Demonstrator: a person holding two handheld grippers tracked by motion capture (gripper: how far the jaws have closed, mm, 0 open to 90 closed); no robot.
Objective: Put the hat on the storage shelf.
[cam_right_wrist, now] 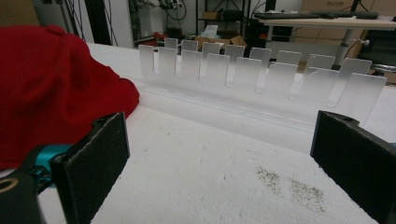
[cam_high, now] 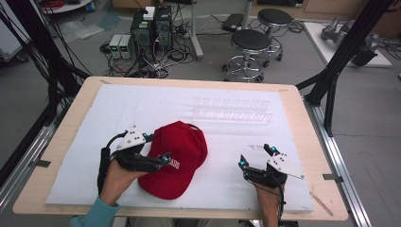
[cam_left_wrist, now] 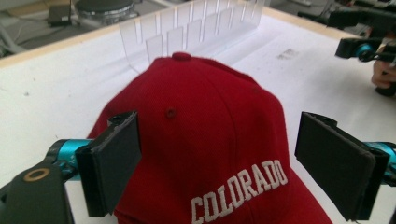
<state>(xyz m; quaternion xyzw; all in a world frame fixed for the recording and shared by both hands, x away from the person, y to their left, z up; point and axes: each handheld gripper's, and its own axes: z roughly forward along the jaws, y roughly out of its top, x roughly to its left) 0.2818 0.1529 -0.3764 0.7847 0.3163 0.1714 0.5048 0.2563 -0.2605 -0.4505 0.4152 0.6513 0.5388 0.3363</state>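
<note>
A red baseball cap (cam_high: 177, 156) with white "COLORADO" lettering lies crown up on the white foam sheet (cam_high: 94, 142), brim toward the near edge. My left gripper (cam_high: 158, 149) is open at the cap's left side, its jaws straddling the front of the crown (cam_left_wrist: 210, 140) without closing on it. My right gripper (cam_high: 255, 158) rests open on the sheet to the cap's right, apart from it, with nothing between its pads. In the right gripper view the cap (cam_right_wrist: 51, 88) sits at the left, beyond the left pad (cam_right_wrist: 93, 163).
A clear plastic slotted rack (cam_high: 231, 113) stands on the sheet behind the cap, toward the back right; the rack (cam_right_wrist: 252, 79) also faces my right gripper. Beyond the wooden table (cam_high: 302, 137) are two stools (cam_high: 250, 45), computers and cables on the floor.
</note>
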